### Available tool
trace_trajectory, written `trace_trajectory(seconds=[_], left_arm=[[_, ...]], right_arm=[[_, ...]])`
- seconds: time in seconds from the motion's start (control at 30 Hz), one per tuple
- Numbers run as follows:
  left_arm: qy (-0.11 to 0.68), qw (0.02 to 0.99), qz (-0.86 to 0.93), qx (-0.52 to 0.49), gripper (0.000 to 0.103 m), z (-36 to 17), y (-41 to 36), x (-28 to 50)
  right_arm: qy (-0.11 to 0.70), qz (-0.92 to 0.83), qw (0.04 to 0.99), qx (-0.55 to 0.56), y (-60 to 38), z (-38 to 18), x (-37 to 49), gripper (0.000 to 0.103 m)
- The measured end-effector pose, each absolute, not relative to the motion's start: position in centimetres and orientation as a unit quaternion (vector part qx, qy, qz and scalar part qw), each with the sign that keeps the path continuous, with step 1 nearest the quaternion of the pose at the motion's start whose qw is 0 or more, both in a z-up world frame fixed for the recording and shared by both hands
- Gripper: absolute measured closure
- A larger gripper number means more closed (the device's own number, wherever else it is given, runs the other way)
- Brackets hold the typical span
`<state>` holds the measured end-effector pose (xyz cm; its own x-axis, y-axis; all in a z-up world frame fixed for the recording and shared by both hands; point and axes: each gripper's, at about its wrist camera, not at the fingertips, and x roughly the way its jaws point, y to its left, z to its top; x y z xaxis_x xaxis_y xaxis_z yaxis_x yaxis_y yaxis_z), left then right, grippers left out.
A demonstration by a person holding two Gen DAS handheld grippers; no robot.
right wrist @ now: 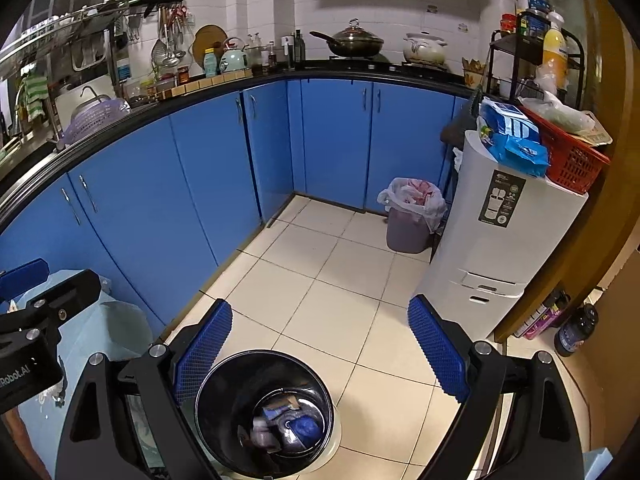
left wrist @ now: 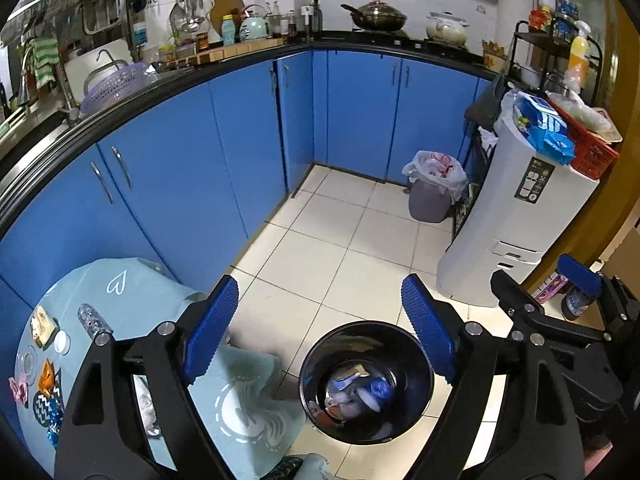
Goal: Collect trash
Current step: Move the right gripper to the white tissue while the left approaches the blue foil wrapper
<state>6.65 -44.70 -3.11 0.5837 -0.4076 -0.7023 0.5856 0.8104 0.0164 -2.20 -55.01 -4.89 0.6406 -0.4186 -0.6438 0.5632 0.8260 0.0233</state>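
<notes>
Home kitchen, blue cabinets (right wrist: 192, 168), wok (right wrist: 352, 44) on stove, kettle (right wrist: 234, 58), hanging utensils (right wrist: 170, 40), tiled floor (right wrist: 320, 280)

A round black bin (left wrist: 366, 382) stands upright and open on the near floor, right of the tabletop (left wrist: 160, 304). Crumpled blue and white trash (left wrist: 358, 394) lies at its bottom. More wrappers (left wrist: 46, 392) lie on the tabletop's left edge.

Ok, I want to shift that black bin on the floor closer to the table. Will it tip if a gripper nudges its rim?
Probably it slides: the black bin looks light, holding only a few wrappers. The glossy floor tiles should offer little grip. A high push at the rim might tilt it.
</notes>
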Motion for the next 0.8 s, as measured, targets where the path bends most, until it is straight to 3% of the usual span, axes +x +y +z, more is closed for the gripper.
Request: trace_trajectory(seconds=[0.43, 0.8], left_arm=[[0.357, 0.892, -0.253, 0.111, 0.02, -2.6, -40.2, 7.3], [0.368, 0.909, -0.179, 0.081, 0.02, -3.1, -30.7, 9.2]], right_arm=[[0.327, -0.24, 0.909, 0.097, -51.2, -4.3, -0.2, 0.016], [0.343, -0.158, 0.924, 0.059, -42.6, -4.4, 4.1, 0.016]])
